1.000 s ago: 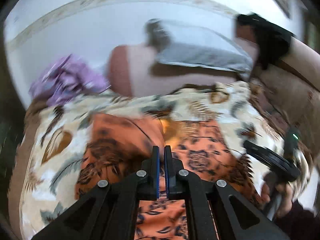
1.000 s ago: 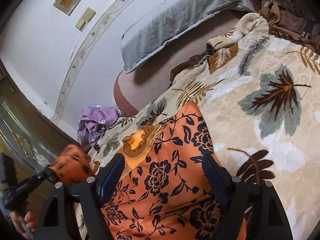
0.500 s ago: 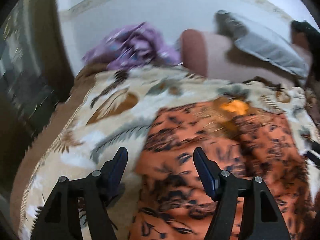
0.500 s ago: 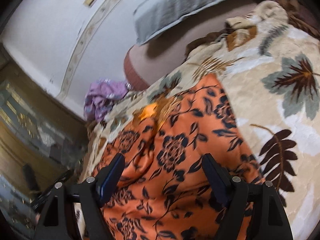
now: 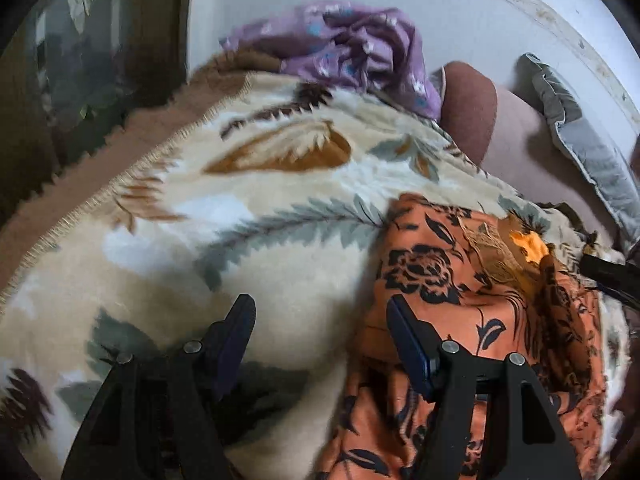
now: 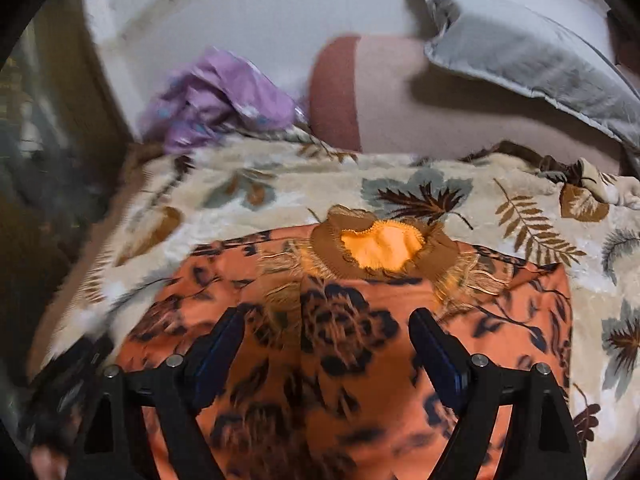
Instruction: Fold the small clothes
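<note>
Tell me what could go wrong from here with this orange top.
The left gripper straddles the orange top edge and the leaf blanket; closing might pinch both. The right gripper, jaws opening with nothing pinched, hangs mid-garment, so grabbing there could bunch it. The purple cloth sits apart.

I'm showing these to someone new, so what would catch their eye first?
Probably the orange garment with black flowers, spread flat on the leaf-patterned blanket, its neckline facing away in the right wrist view. Next, the crumpled purple cloth at the blanket's far edge by the wall, and the grey pillow off to its right.
</note>
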Demonstrator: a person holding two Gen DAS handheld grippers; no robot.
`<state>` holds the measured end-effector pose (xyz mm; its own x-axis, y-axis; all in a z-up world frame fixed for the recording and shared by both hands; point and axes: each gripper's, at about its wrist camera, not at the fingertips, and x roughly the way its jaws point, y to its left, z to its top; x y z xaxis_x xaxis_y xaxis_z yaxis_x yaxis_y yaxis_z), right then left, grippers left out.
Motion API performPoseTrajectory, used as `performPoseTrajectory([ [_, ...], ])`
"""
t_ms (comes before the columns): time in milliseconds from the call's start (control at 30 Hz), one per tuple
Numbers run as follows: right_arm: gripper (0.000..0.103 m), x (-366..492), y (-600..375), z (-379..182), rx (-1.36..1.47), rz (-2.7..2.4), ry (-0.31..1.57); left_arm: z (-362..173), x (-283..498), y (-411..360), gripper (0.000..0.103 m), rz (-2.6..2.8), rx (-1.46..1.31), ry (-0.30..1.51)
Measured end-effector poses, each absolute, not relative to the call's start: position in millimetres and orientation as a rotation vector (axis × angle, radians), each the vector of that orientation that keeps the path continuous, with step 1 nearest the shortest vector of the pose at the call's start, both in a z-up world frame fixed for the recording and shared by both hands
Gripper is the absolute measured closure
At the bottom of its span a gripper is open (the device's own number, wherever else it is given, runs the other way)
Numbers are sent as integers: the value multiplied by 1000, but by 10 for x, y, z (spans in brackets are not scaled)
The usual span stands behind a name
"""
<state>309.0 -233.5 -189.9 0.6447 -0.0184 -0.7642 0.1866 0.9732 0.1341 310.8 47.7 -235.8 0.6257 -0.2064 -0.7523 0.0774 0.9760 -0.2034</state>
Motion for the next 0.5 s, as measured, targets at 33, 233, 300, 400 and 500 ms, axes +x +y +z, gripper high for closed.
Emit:
performPoseTrajectory([
  [33, 16, 3237, -2284, -1973, 198, -156, 899, -2394, 3126, 449, 34, -181, -163, 898],
  [233, 48, 3448, -2381, -2362, 135, -285, 1064, -2488, 3114, 259, 34, -202, -89, 925],
  [300, 84, 3332, -2560, -2286, 187, -269, 1037, -2491, 3095, 243, 34, -199, -78, 919],
  [400, 86, 2915, -2917, -1949, 278, -234, 895, -2495, 3077, 233, 34, -191, -75, 917],
  [500, 87, 2417, -3231, -1728, 327, -178, 779, -2481, 3045, 210, 34, -171, -65, 902],
])
